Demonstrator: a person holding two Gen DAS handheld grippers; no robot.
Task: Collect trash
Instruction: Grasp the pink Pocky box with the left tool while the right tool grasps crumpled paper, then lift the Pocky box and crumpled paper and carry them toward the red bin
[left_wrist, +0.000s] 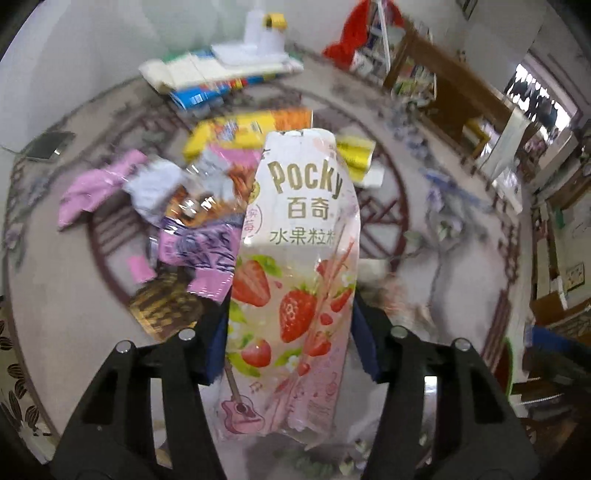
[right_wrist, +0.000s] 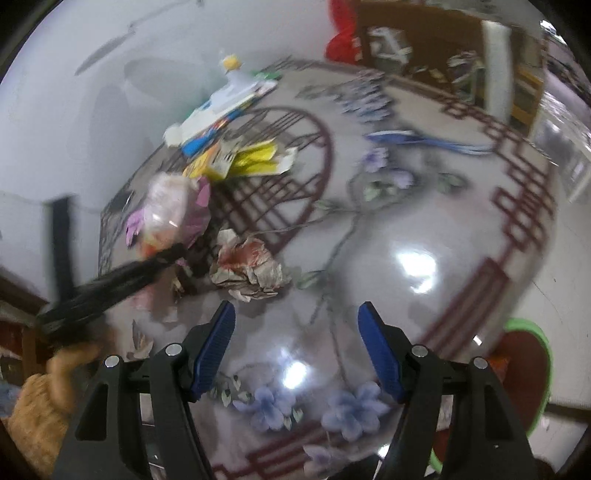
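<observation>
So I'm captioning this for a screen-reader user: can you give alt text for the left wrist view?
The left gripper holds a pink strawberry Pocky wrapper upright between its blue pads. Behind it, more wrappers and yellow packaging litter a patterned table.

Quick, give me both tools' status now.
Left tool: closed on the Pocky wrapper.
Right tool: open, holding nothing.

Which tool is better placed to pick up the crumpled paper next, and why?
Right. The right tool is open and empty, with the crumpled paper just ahead; the left tool already has the Pocky wrapper between its fingers.
</observation>
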